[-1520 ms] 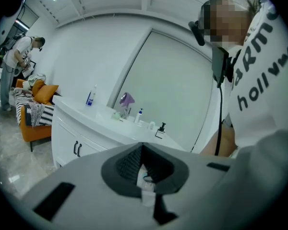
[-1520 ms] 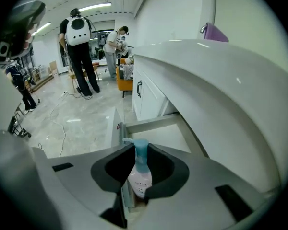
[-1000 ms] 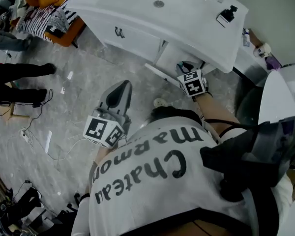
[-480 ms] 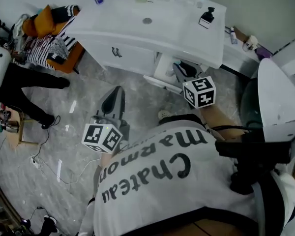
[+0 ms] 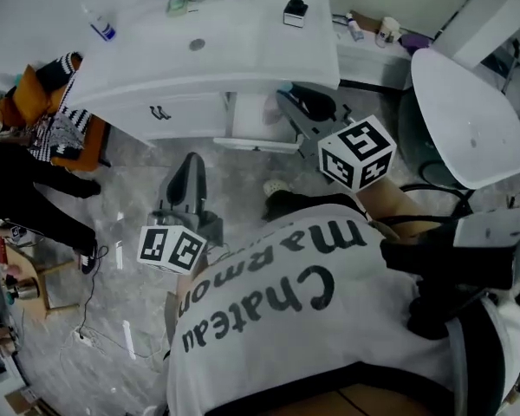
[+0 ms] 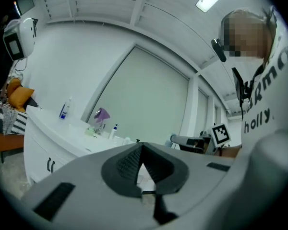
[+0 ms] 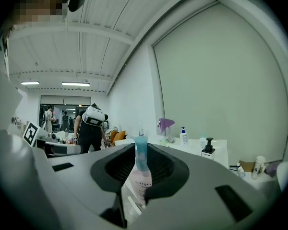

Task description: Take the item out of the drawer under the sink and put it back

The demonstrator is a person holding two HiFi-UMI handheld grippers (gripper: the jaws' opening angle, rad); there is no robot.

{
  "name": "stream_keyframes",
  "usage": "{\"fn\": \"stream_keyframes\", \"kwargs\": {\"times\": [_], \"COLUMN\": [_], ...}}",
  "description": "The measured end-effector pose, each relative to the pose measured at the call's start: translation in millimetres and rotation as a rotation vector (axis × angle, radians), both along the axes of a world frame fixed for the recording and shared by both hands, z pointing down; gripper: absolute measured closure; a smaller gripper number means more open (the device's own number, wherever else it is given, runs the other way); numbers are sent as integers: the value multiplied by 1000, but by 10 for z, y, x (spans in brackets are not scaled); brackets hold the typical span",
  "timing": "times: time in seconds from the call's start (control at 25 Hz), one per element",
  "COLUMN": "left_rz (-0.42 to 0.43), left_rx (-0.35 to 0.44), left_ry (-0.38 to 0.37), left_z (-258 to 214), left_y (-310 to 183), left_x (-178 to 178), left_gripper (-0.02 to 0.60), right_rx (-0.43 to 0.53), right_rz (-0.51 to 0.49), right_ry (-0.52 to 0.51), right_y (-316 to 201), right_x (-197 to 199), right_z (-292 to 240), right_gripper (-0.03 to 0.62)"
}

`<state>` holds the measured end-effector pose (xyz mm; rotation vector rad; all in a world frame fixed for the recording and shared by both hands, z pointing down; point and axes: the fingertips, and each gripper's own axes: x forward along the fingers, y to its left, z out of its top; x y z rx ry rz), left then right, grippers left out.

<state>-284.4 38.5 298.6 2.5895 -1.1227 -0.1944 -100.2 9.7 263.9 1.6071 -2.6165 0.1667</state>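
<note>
The right gripper [image 7: 141,147] is clamped on a pink squeeze tube [image 7: 138,182], upright between its pads with the teal cap at the tips. It is likely light, soft-walled and slick, so hold it gently at mid-body. The left gripper [image 6: 142,147] is closed and empty.

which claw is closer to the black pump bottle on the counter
Right. The right claw, gripping a pink tube, is at the counter's front edge near the pump bottle; the left claw is over the floor, further left.
</note>
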Motion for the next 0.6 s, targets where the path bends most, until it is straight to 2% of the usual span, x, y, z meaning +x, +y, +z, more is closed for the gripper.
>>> {"fn": "stream_keyframes", "kwargs": {"times": [0.12, 0.32, 0.6], "left_rz": [55, 104, 173], "left_rx": [-21, -42, -35], "left_ry": [4, -25, -30], "left_z": [32, 198, 143], "left_y": [-31, -2, -37], "left_x": [151, 619, 766], "left_gripper": [574, 574, 574], "right_rx": [1, -15, 13], "right_rz": [32, 49, 92], "right_ry": [-25, -60, -38], "right_y": [104, 161, 203], "right_x": [52, 418, 491], "right_z": [-78, 126, 87], "right_gripper": [511, 511, 511]}}
